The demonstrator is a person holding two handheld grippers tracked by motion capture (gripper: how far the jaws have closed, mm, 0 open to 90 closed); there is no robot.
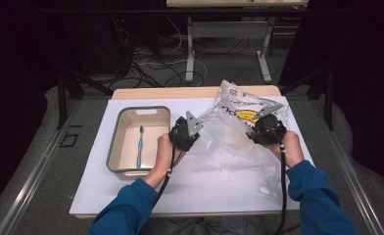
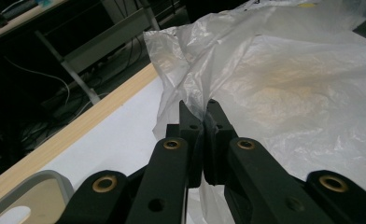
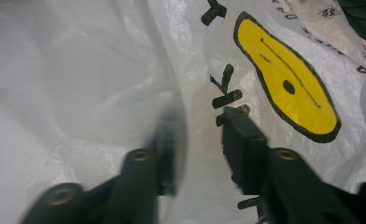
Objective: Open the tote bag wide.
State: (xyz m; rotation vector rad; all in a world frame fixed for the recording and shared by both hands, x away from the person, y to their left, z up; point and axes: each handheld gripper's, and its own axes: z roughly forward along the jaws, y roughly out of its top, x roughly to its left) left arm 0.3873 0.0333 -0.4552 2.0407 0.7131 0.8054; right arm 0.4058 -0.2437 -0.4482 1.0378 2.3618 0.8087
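Observation:
A crumpled clear plastic bag with black lettering and a yellow face print lies on the white mat, right of centre. My left gripper is at the bag's left edge; in the left gripper view it is shut on a fold of the bag. My right gripper is at the bag's upper right. Its jaws stand apart, with a layer of the bag draped over the left jaw.
A grey-rimmed tray stands left of the bag with a blue toothbrush lying in it. The table's wooden back edge runs behind both. Cables and the legs of another table are on the floor beyond.

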